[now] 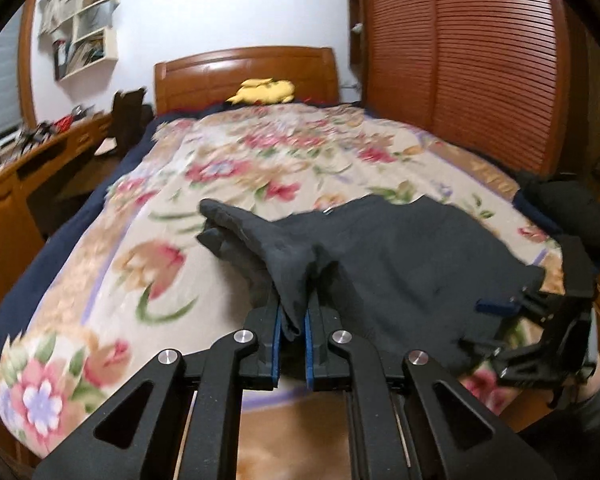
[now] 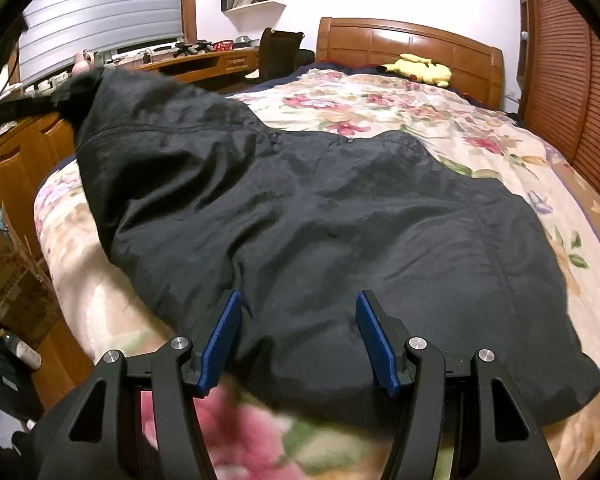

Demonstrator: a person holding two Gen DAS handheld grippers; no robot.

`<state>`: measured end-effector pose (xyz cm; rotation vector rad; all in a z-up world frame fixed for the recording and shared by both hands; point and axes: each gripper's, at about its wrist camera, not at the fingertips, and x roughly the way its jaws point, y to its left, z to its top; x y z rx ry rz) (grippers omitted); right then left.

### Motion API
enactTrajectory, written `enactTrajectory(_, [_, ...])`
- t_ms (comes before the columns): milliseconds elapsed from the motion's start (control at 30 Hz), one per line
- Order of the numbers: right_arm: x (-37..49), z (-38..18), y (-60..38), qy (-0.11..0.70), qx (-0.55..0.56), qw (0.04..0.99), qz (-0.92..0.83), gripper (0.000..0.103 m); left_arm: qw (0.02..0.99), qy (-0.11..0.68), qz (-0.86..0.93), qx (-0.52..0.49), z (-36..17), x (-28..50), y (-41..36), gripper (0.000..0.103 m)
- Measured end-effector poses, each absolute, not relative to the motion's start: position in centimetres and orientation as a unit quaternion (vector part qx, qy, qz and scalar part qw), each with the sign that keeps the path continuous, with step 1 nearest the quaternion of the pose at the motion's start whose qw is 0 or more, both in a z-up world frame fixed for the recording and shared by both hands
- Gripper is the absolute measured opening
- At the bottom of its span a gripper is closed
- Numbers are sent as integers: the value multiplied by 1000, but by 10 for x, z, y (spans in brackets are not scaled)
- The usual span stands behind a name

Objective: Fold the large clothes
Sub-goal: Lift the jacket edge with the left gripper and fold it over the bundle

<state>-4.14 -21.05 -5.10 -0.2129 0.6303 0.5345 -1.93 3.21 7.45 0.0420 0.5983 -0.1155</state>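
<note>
**Floral bed, black garment lifted at one side**

Floral blanket [image 2: 440,128] covers the bed, bare toward the headboard. The black garment [image 2: 300,208] lies across its near end, hem at the near edge. The left tool [image 1: 293,312] pinches a raised fold. The right tool [image 2: 298,336], angled down, stands wide over the hem.

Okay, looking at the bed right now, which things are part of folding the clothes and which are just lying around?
Part of the job:
black garment, spread on the floral bedspread
left gripper, jaws shut on a bunched part of the garment
right gripper, jaws open over the garment's near edge

Just lying about:
yellow plush toy by the headboard
wall shelves
cluttered desk
</note>
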Motion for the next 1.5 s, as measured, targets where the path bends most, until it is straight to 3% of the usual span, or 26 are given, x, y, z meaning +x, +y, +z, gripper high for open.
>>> enactTrajectory(400, [-51,-26,-298,284,-65,941,170,62,949,272,-134,89,111,11,-99,8])
enactTrajectory(733, [-66,-8,-381,274,2,957,98,55,934,262,-211,120,130,18,-204,8])
enactTrajectory(1167, [-84,-1,-406,265,38,960,79,55,904,333,-250,94,69,24,-230,10])
enactTrajectory(1267, [-79,1,-405,264,32,960,87,55,907,326,-249,93,75,16,-224,22])
enactTrajectory(1433, [-70,1,-403,259,29,961,95,55,924,280,-250,65,96,-9,-192,58])
enactTrajectory(1500, [-69,2,-404,255,28,962,98,55,929,270,-245,58,99,-16,-177,79])
